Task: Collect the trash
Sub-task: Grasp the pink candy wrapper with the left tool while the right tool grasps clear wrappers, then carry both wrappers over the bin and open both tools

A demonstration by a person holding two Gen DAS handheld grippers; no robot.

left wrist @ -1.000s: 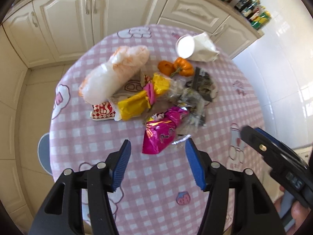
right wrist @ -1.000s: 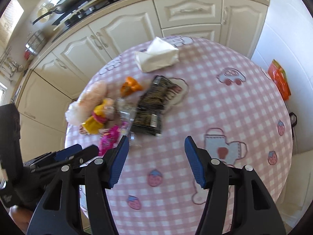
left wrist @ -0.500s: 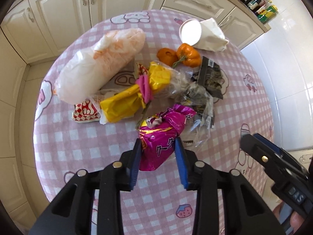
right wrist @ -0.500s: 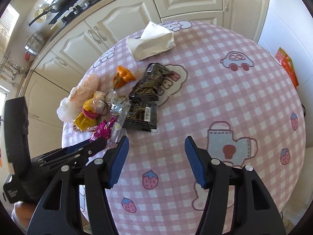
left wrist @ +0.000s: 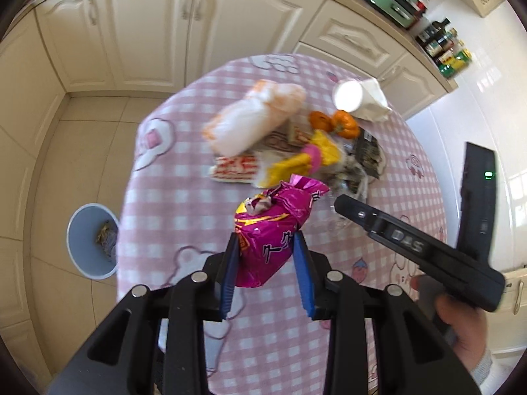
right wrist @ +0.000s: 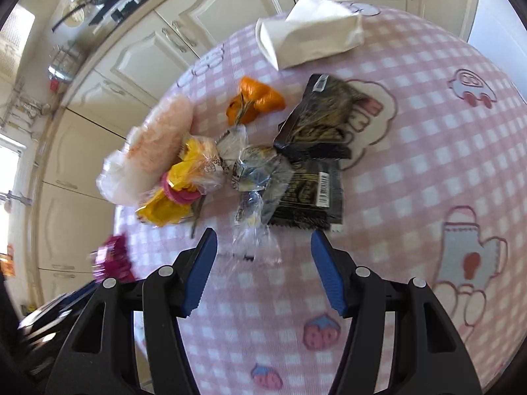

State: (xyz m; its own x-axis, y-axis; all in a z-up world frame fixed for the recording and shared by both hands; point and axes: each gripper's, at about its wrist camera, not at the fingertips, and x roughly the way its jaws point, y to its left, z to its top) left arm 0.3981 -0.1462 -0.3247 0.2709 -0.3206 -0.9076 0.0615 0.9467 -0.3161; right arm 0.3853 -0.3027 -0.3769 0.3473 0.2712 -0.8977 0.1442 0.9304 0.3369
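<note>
My left gripper [left wrist: 265,250] is shut on a magenta snack wrapper [left wrist: 273,230] and holds it above the pink checked table [left wrist: 171,204]. The wrapper also shows blurred at the left of the right wrist view [right wrist: 112,260]. My right gripper [right wrist: 263,263] is open and empty, just in front of a clear crumpled wrapper [right wrist: 253,217]. Behind it lie black wrappers [right wrist: 309,171], a yellow wrapper [right wrist: 178,191], orange peel [right wrist: 253,102] and a white-orange bag [right wrist: 148,154]. A pale blue trash bin [left wrist: 92,242] stands on the floor left of the table.
A white tissue pack [right wrist: 309,38] lies at the table's far edge, with a paper cup [left wrist: 346,95] beside it. A red-white wrapper [left wrist: 235,168] lies near the bag. Cream cabinets [left wrist: 148,33] stand behind the table. The right gripper's body [left wrist: 411,247] is at right.
My left gripper has closed on the magenta wrapper and lifted it off the table, pulling back left so the bin shows. My right gripper has moved closer to the trash pile.
</note>
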